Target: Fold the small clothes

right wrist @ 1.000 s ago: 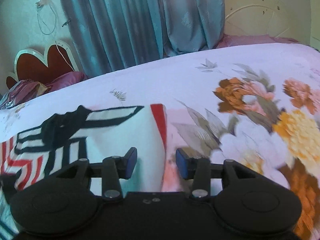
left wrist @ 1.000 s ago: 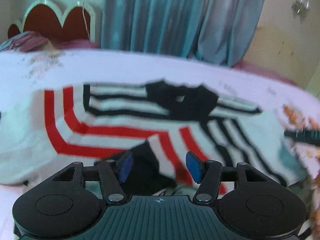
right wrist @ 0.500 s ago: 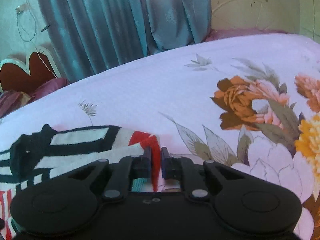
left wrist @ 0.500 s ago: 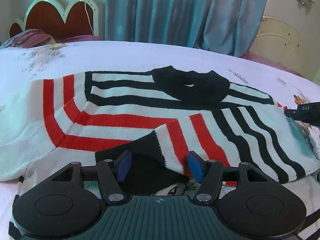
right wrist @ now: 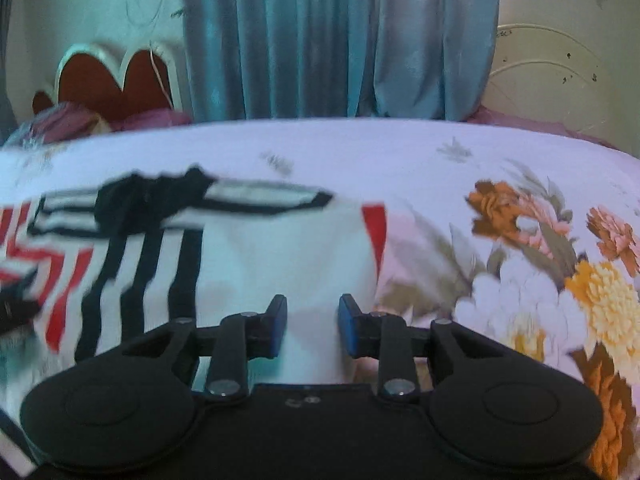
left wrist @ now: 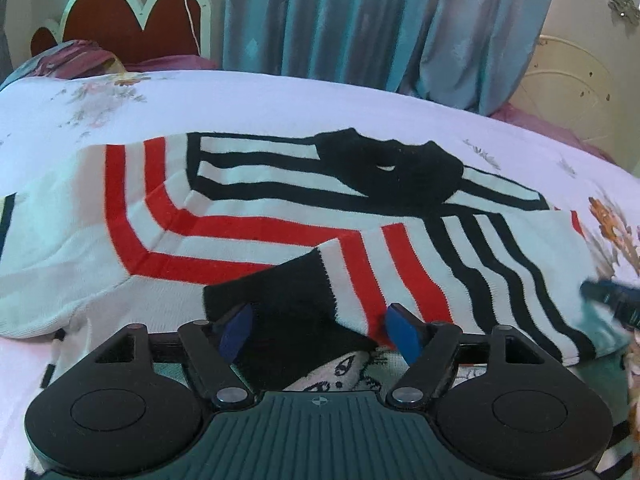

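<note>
A small white sweater [left wrist: 256, 200] with red and black stripes and a black collar [left wrist: 392, 172] lies flat on the bed. One sleeve is folded across it, and its black cuff [left wrist: 288, 312] lies between the open fingers of my left gripper [left wrist: 320, 330]. My right gripper [right wrist: 312, 326] is open over the sweater's white right part [right wrist: 288, 260], beside its red-trimmed edge [right wrist: 374, 220]. The right gripper's tip shows at the right edge of the left wrist view [left wrist: 612, 296].
The bed has a pale floral sheet [right wrist: 540, 280] with large orange and yellow flowers to the right of the sweater. A red scalloped headboard [left wrist: 120, 20] with pillows, blue curtains [left wrist: 380, 20] and a cream headboard [right wrist: 560, 92] stand behind the bed.
My right gripper opened, having been shut at the sweater's red edge half a second ago, and it swung left over the white cloth. The left gripper stayed open and hardly moved.
</note>
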